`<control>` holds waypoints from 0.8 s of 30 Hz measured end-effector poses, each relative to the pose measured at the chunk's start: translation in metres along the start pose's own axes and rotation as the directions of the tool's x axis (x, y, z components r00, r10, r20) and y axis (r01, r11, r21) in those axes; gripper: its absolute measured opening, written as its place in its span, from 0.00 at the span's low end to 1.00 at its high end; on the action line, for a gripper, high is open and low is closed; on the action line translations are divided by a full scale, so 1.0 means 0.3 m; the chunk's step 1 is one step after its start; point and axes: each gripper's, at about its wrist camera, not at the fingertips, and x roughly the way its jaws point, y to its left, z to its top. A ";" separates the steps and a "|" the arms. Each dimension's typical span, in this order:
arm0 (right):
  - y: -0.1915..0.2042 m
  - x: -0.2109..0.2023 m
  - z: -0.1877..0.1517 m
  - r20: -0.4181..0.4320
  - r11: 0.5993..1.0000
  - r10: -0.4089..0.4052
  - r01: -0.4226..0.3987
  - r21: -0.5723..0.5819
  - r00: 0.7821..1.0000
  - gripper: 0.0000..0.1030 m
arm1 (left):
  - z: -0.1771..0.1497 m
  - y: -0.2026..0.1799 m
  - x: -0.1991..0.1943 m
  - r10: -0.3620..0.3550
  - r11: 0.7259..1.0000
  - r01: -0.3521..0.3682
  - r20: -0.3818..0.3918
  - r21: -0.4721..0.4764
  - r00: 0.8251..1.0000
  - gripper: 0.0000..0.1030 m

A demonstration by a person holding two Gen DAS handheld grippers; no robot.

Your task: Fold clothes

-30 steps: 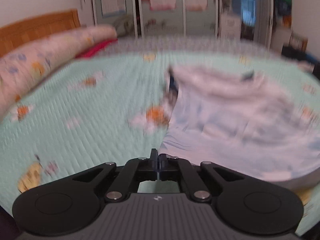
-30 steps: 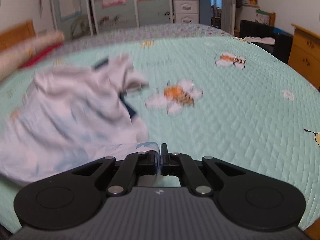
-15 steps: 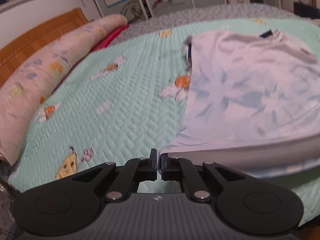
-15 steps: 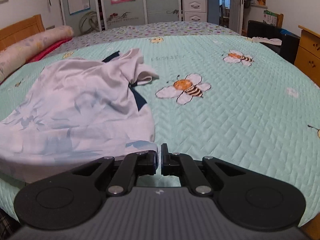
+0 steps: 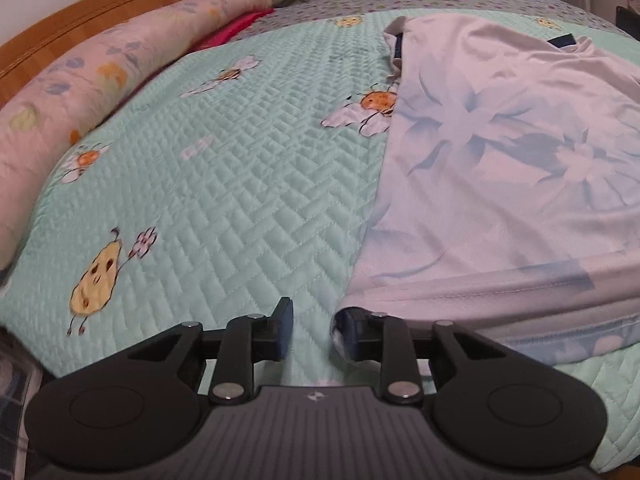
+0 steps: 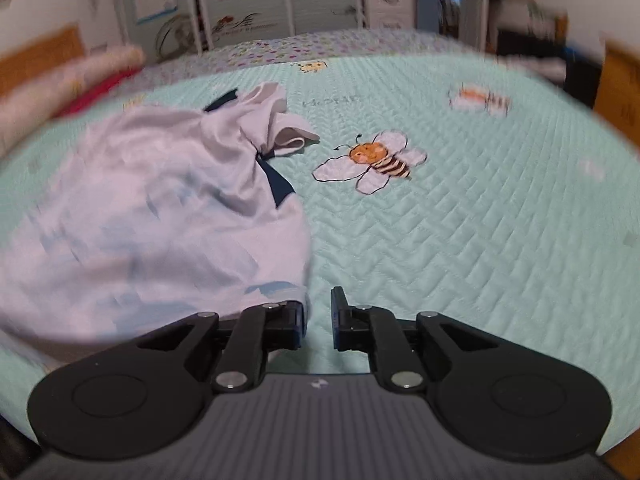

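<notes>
Showing the near edge of a bed (image 5: 224, 184) covered by a mint-green quilted spread printed with bees, as seen from my two grippers. My left gripper (image 5: 312, 330) stands with its jaws parted, a clear gap of quilt visible between them; the hem corner of the shirt (image 5: 500, 184) lies against the inner face of its right-hand finger (image 5: 352, 334), but nothing is clamped. My right gripper (image 6: 318, 318) is likewise parted, by a narrower gap, with the opposite hem corner of the shirt (image 6: 152, 224) draped over its left-hand finger (image 6: 290, 324) and not pinched.

The shirt, pale lilac-white with a faded blue flower print and dark navy trim, lies spread on the quilt between the two grippers, hem toward me and neck end farther away. In the right wrist view its far sleeve (image 6: 288, 132) is bunched and folded over itself, just beside a printed bee (image 6: 376, 158). In the left wrist view the shirt's left edge overlaps another printed bee (image 5: 370, 106).

A long floral bolster (image 5: 84, 80) lies along the left side of the bed in front of a wooden headboard (image 5: 80, 20). The right wrist view is motion-blurred toward its edges.
</notes>
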 end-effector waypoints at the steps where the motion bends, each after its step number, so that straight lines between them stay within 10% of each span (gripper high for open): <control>1: -0.017 0.000 0.021 -0.002 0.999 0.015 -0.015 0.043 1.000 0.12 | 0.021 0.014 -0.013 -0.023 1.000 0.023 0.014 -0.004 1.000 0.13; 24: -0.033 0.063 -0.106 -0.076 0.996 -0.053 0.048 -0.069 0.996 0.16 | -0.020 -0.001 -0.001 -0.029 0.987 0.040 -0.074 0.158 0.997 0.23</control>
